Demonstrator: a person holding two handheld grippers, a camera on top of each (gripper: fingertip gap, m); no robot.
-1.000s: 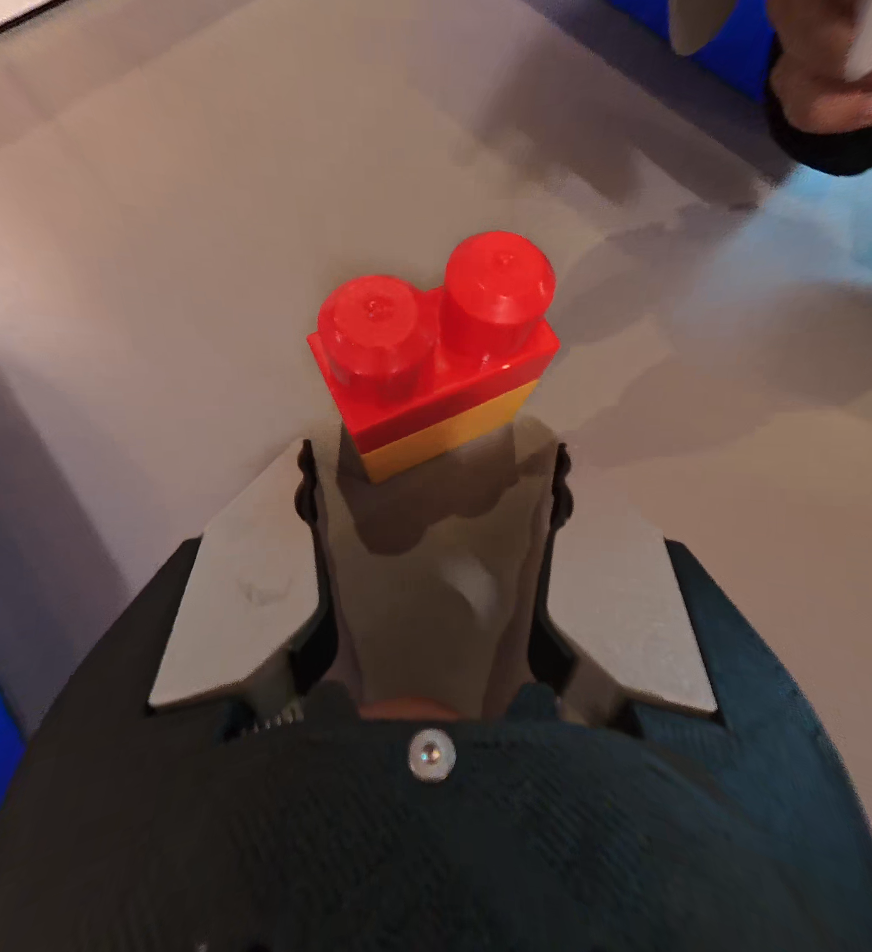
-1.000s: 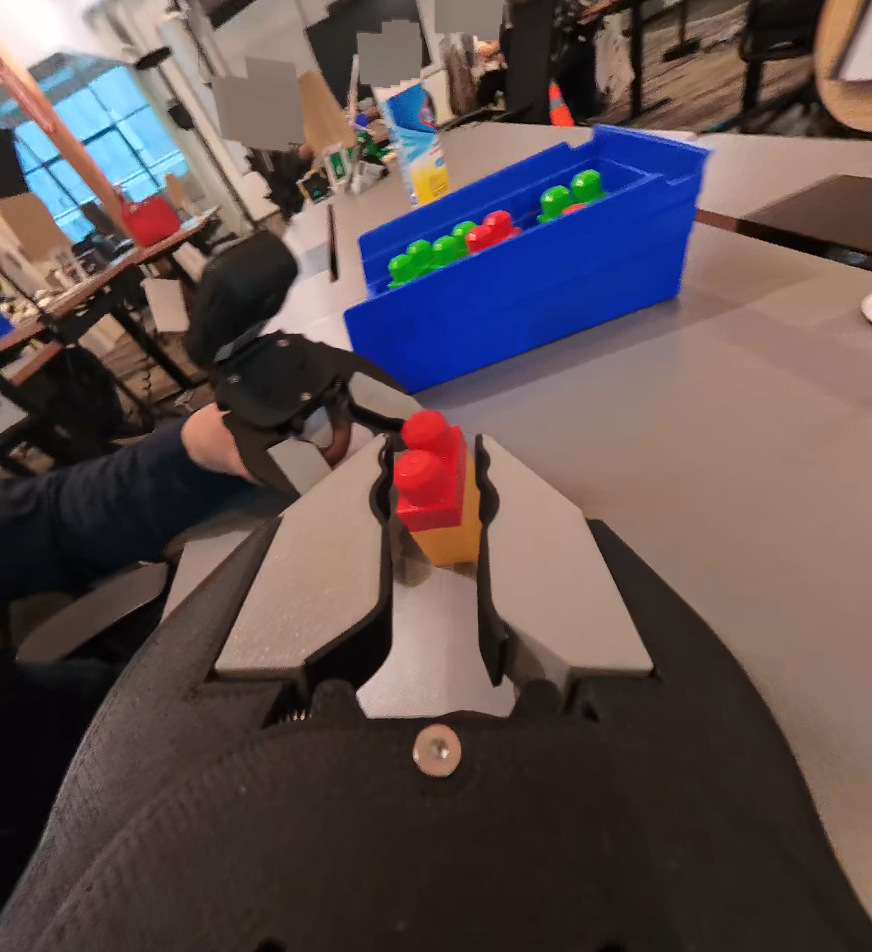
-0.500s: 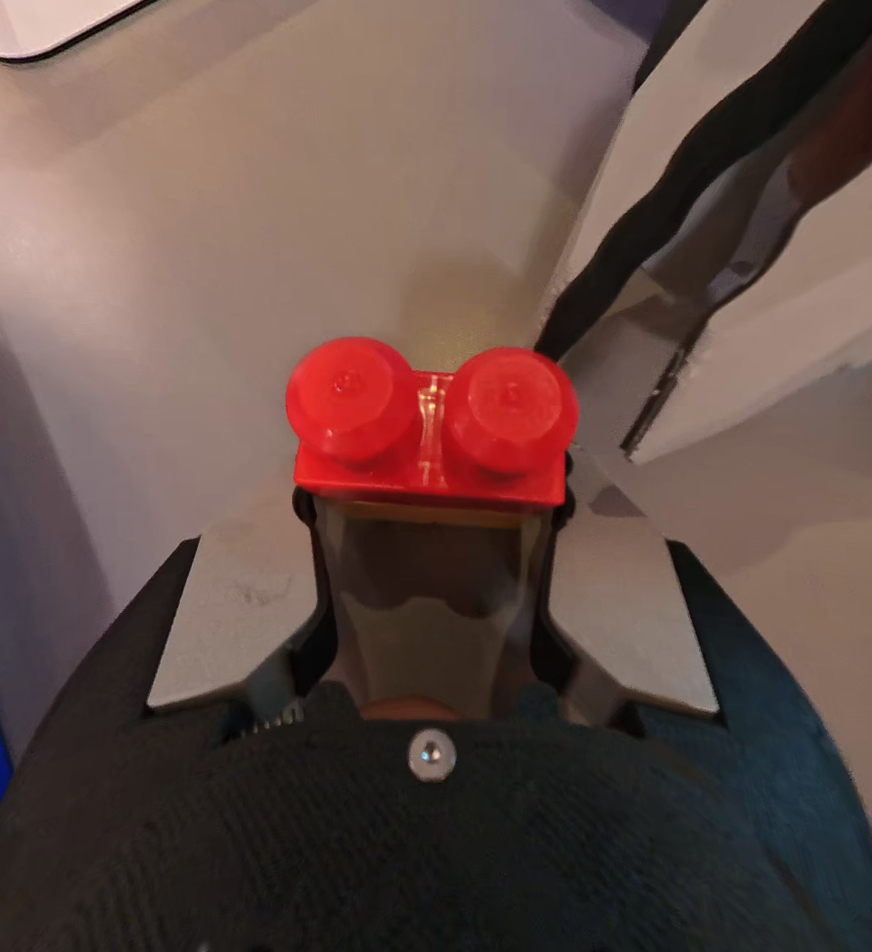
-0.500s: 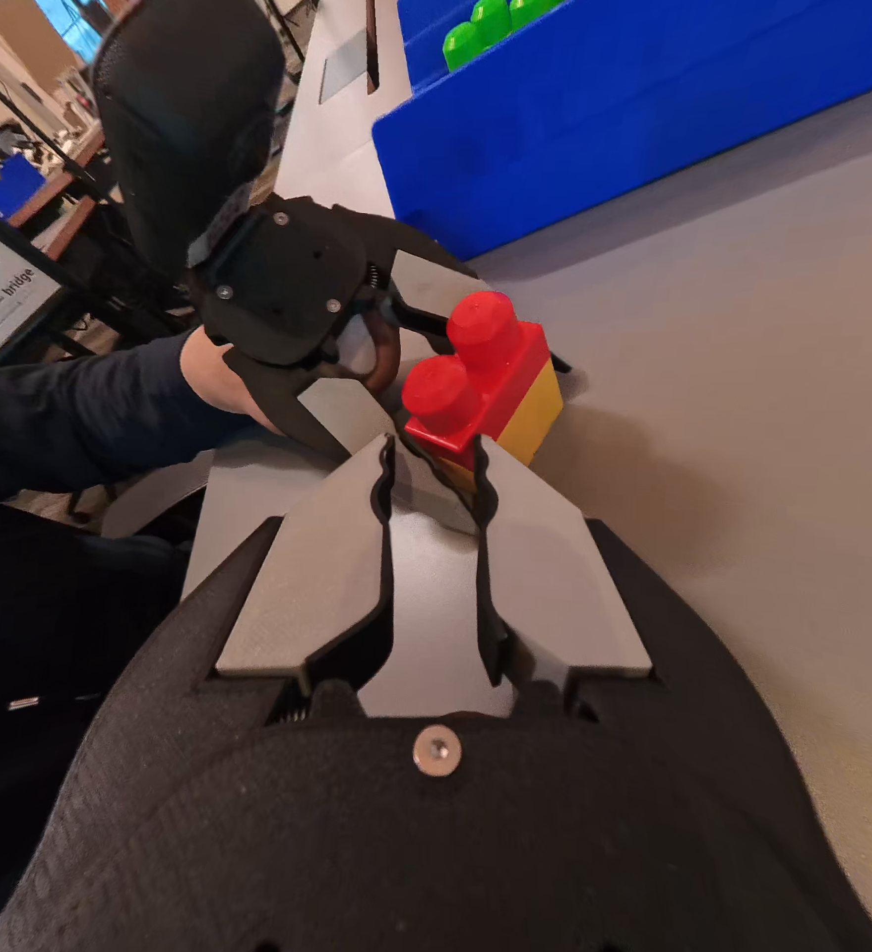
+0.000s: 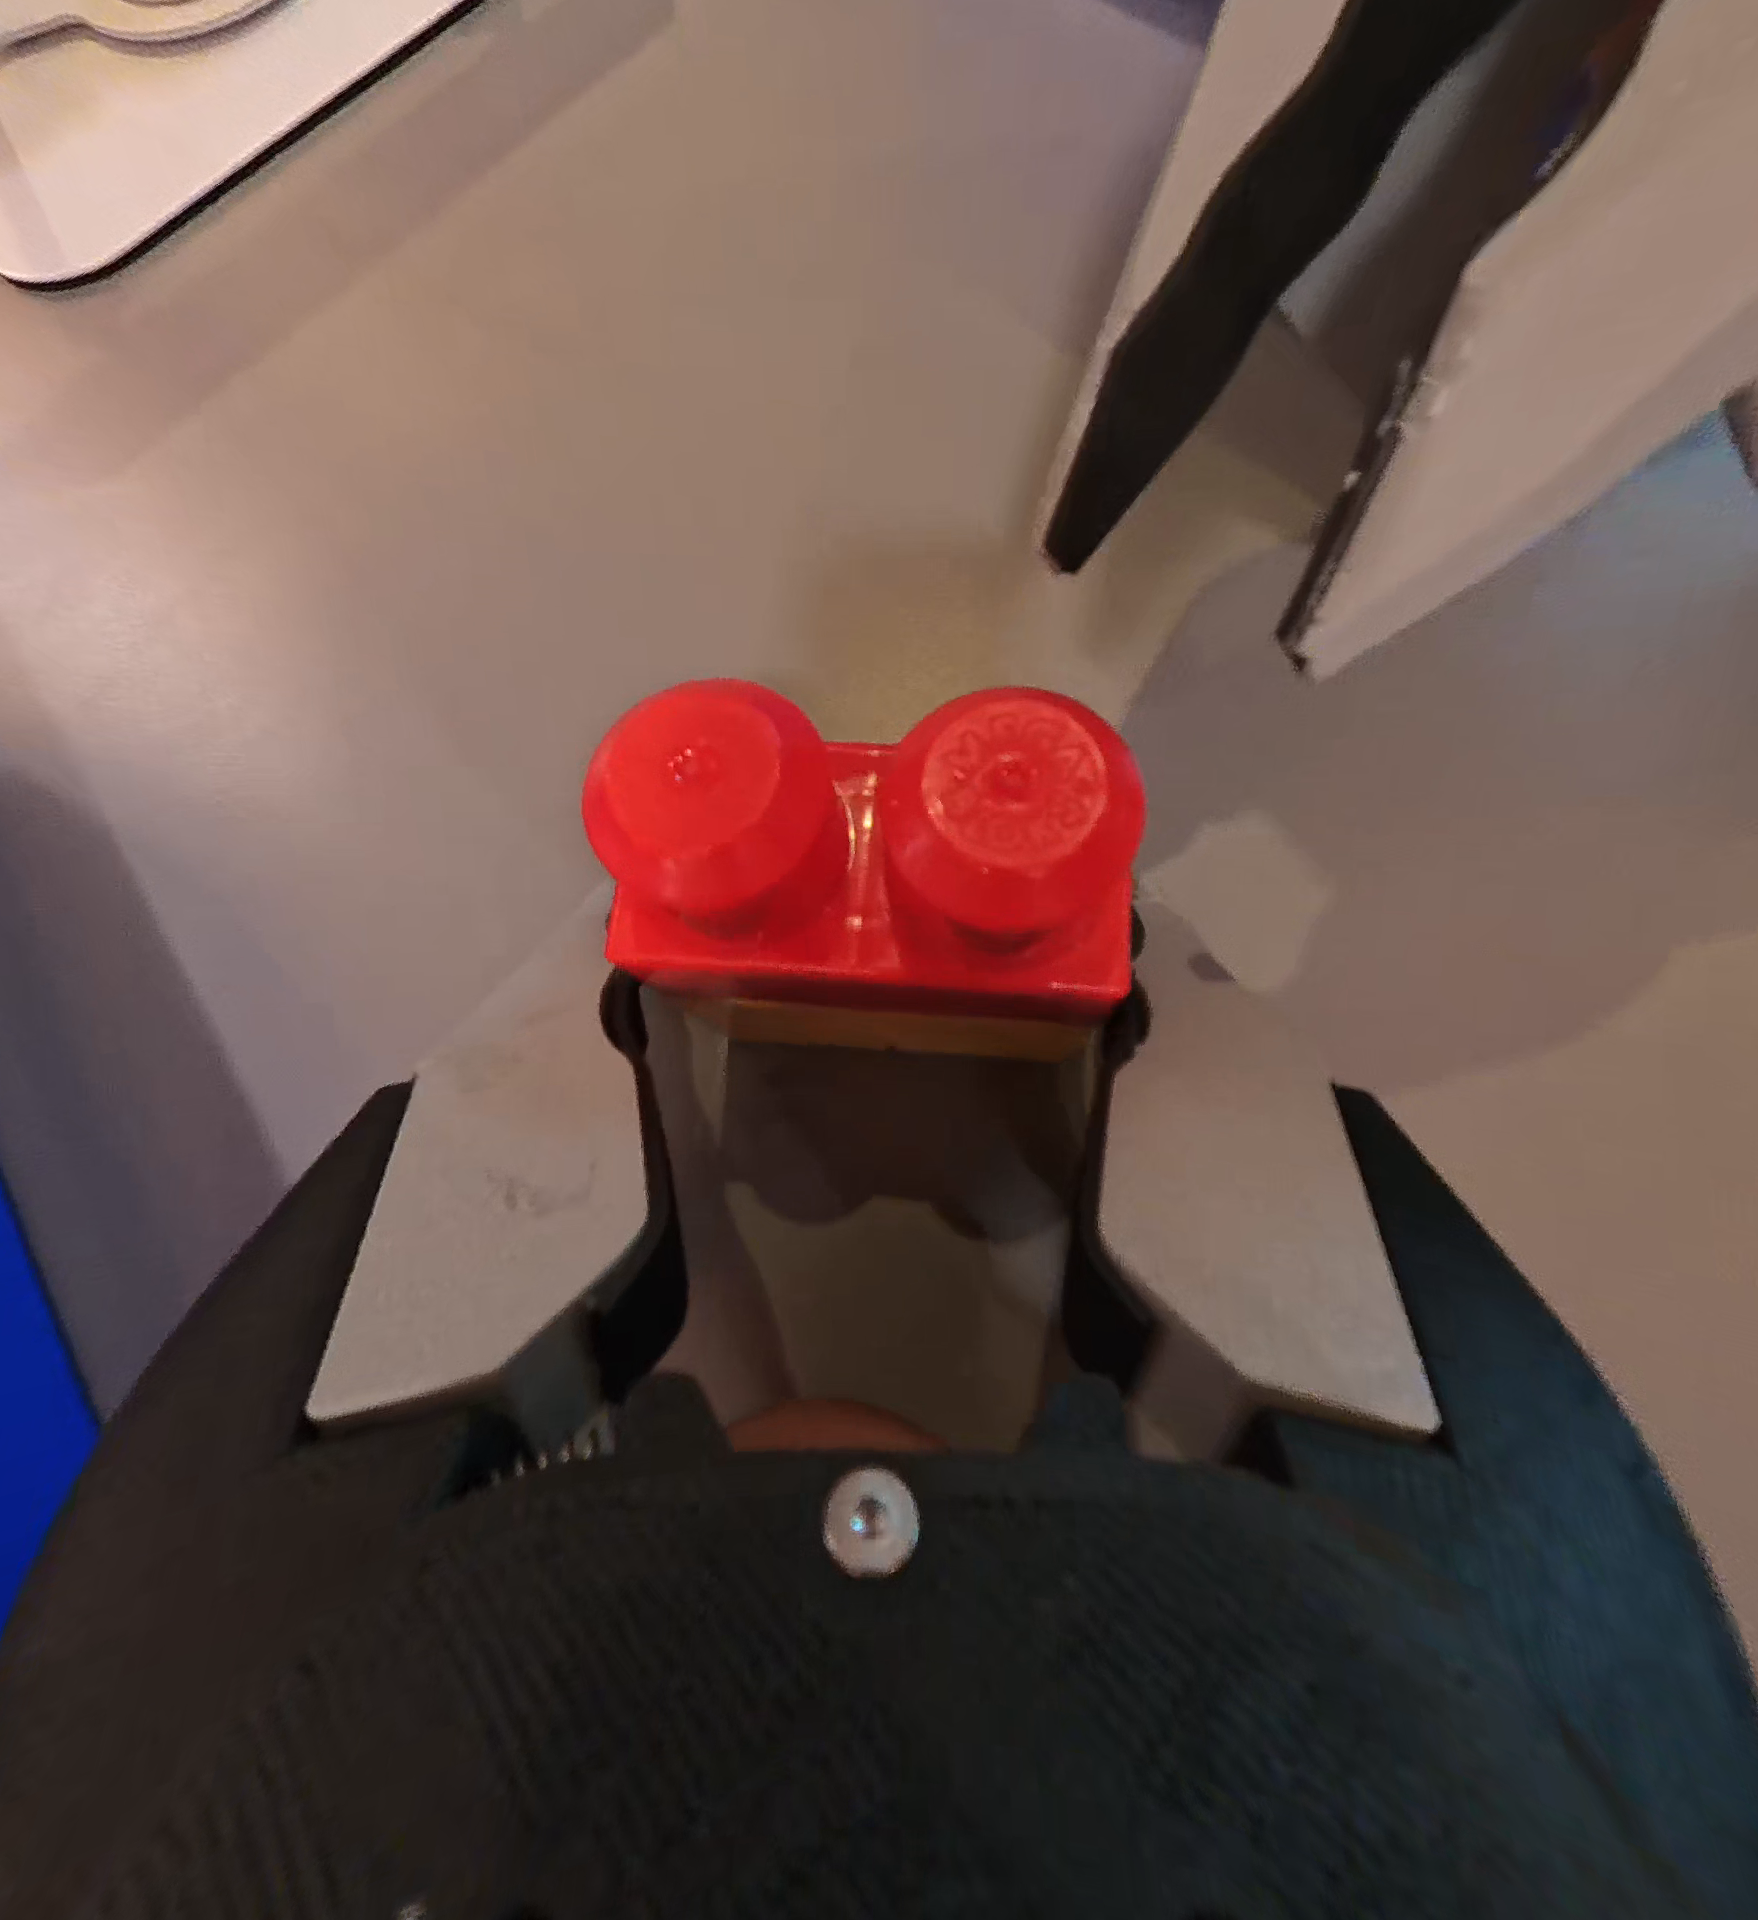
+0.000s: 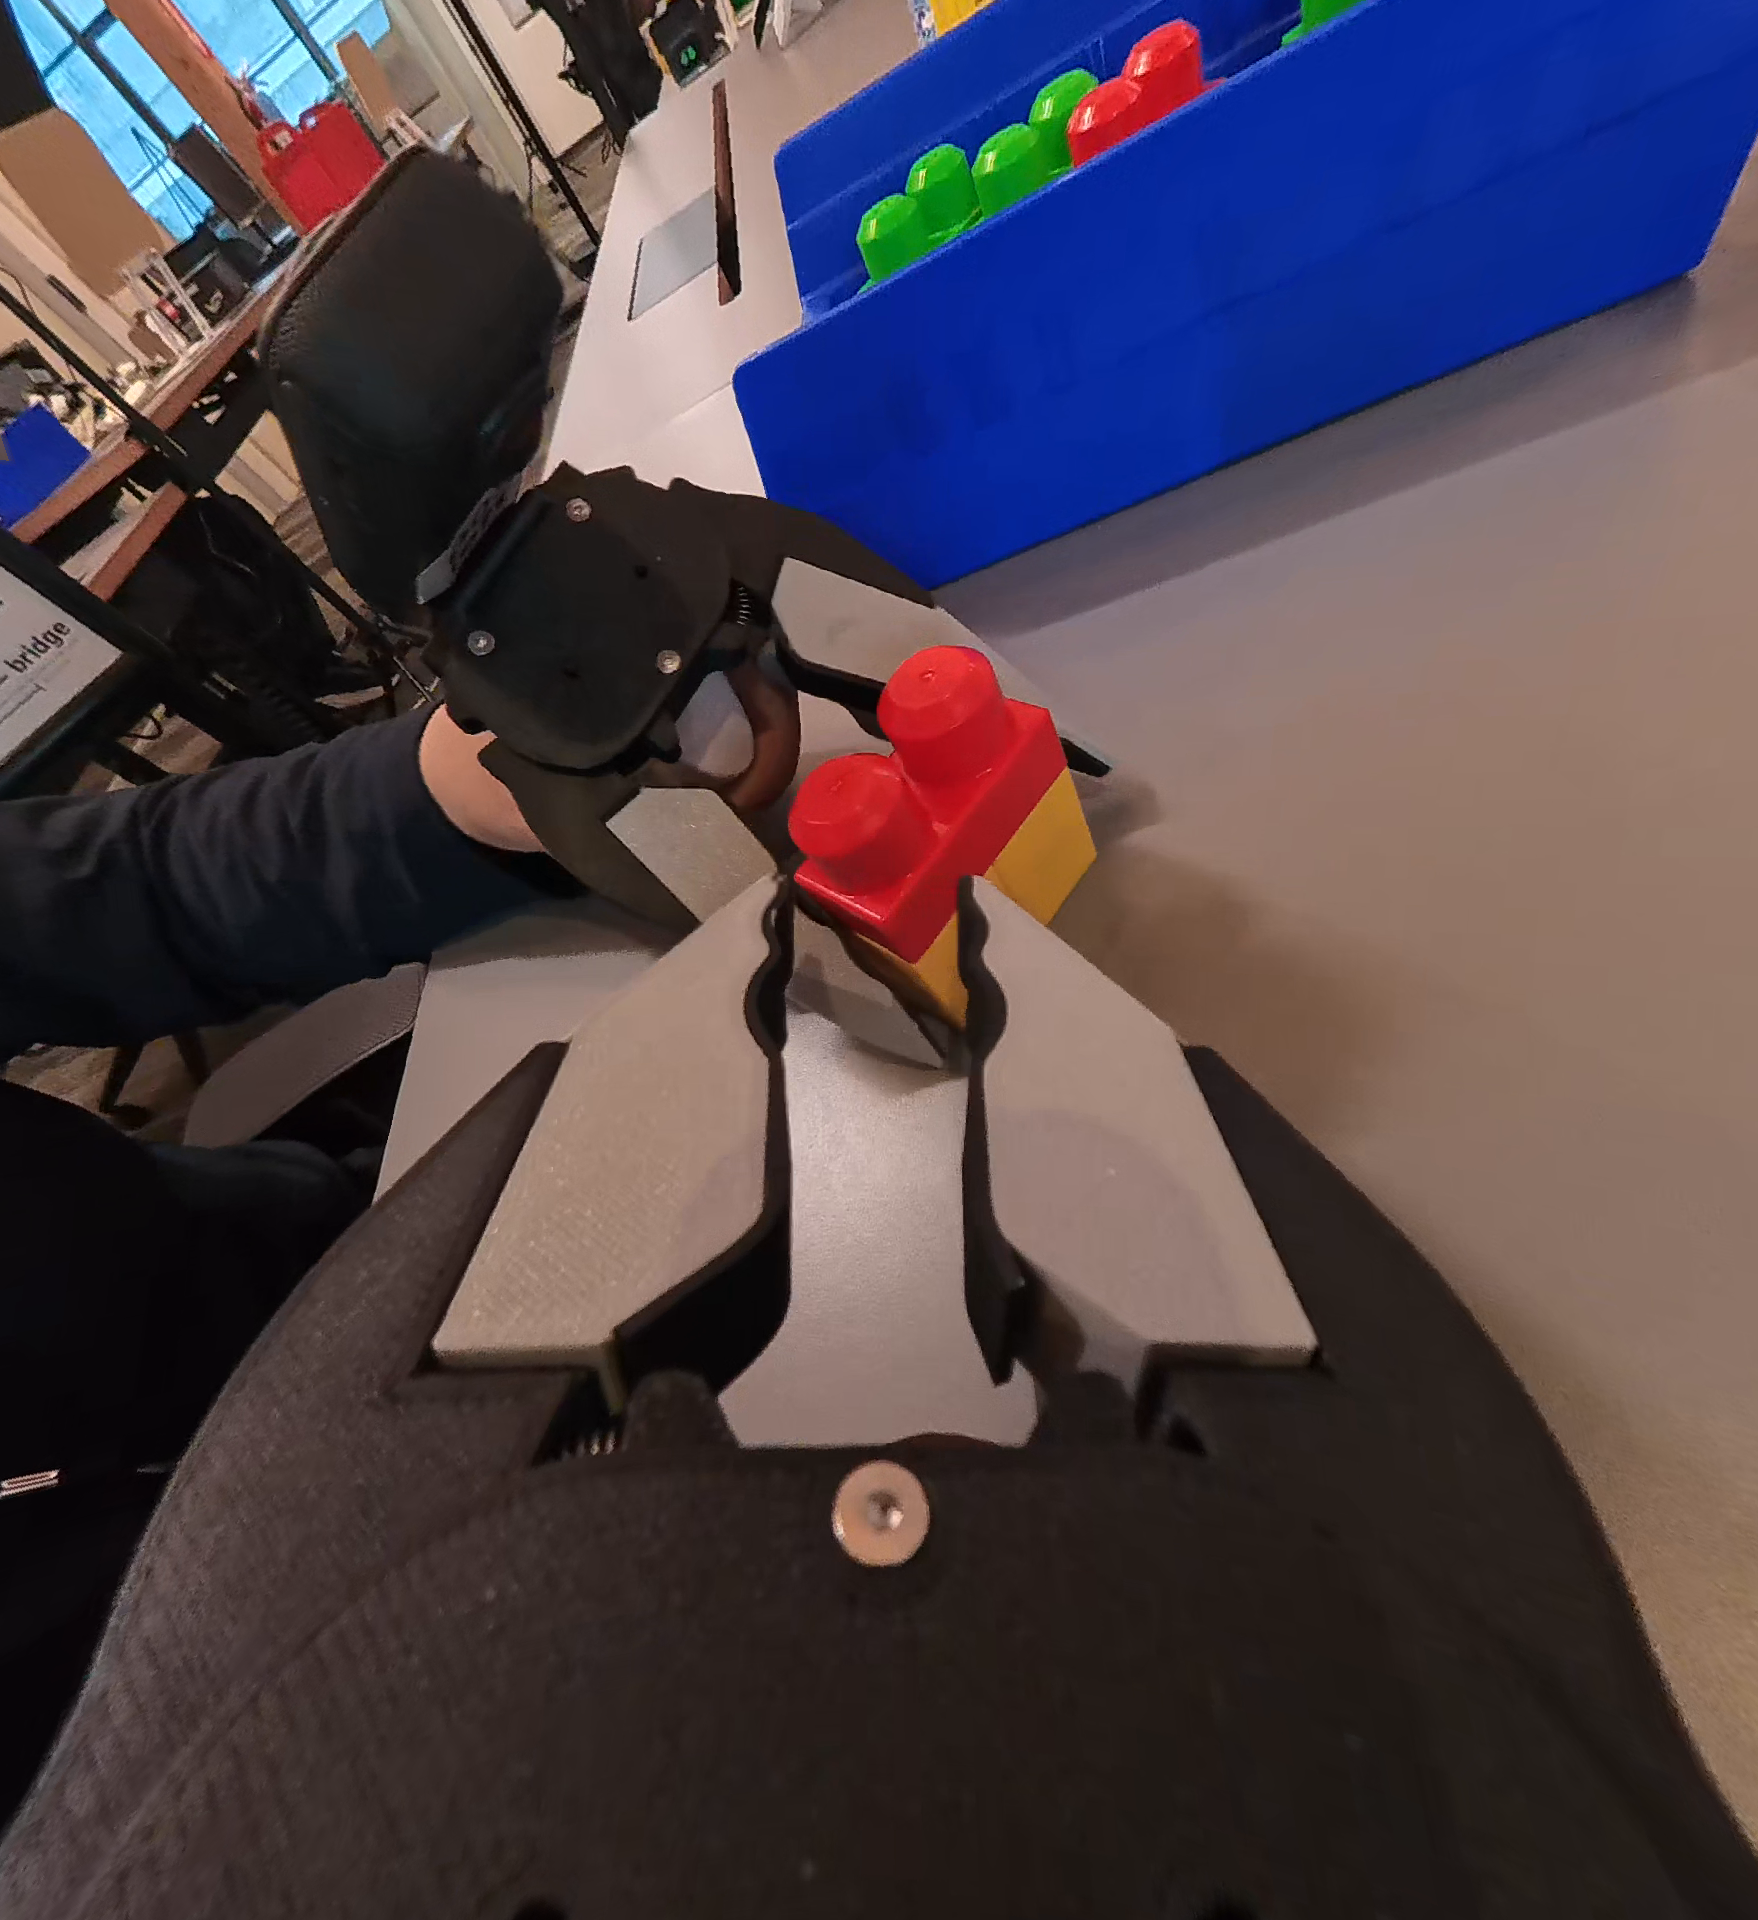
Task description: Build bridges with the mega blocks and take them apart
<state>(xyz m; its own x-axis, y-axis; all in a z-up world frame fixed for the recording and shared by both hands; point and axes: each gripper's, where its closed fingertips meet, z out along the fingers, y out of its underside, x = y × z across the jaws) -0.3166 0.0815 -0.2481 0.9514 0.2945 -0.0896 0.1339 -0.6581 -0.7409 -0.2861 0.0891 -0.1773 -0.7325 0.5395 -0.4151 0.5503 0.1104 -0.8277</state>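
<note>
Since 0.5 s ago, the right tool (image 6: pixel 870 940), jaws spread, has backed off the red block (image 5: pixel 867 883); the left tool (image 5: pixel 870 1023) stays clamped on the yellow block (image 6: pixel 1046 852) beneath it.

Left wrist view: looks steeply down along its own fingers at the grey table (image 5: pixel 439 520), very close to the red block (image 5: pixel 870 883).
Right wrist view: looks low and slanting across the table (image 6: pixel 1477 831) towards the blue bin (image 6: pixel 1270 312).
Shared: the red block (image 6: pixel 932 821) stacked on a yellow block (image 6: pixel 1046 847), and the table around it.
</note>
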